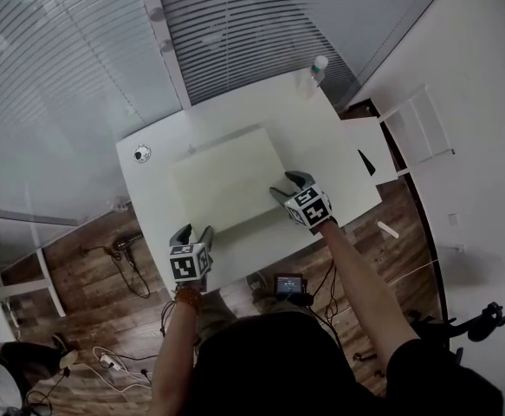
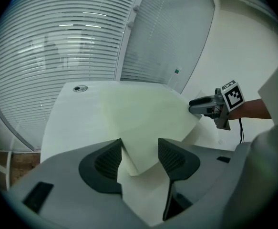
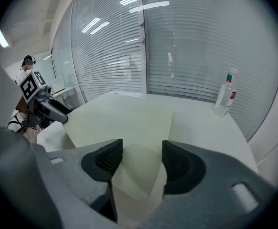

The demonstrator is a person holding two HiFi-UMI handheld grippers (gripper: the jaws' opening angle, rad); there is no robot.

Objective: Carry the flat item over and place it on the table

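A flat cream board (image 1: 226, 185) lies level over the white table (image 1: 148, 199), its far edge towards the blinds. My left gripper (image 1: 191, 230) has the near left corner (image 2: 141, 142) wedged between its jaws, and the pads touch both edges. My right gripper (image 1: 288, 183) holds the near right corner (image 3: 139, 166) the same way. In the left gripper view the right gripper (image 2: 199, 104) shows at the board's far corner. The left gripper (image 3: 57, 114) shows in the right gripper view. A faint shadow runs under the board's near edge.
A clear bottle (image 1: 315, 69) stands at the table's far right corner, and a small round fitting (image 1: 142, 152) sits at its far left. Window blinds back the table. A white shelf unit (image 1: 417, 133) stands to the right. Cables and a small device (image 1: 288, 284) lie on the wooden floor.
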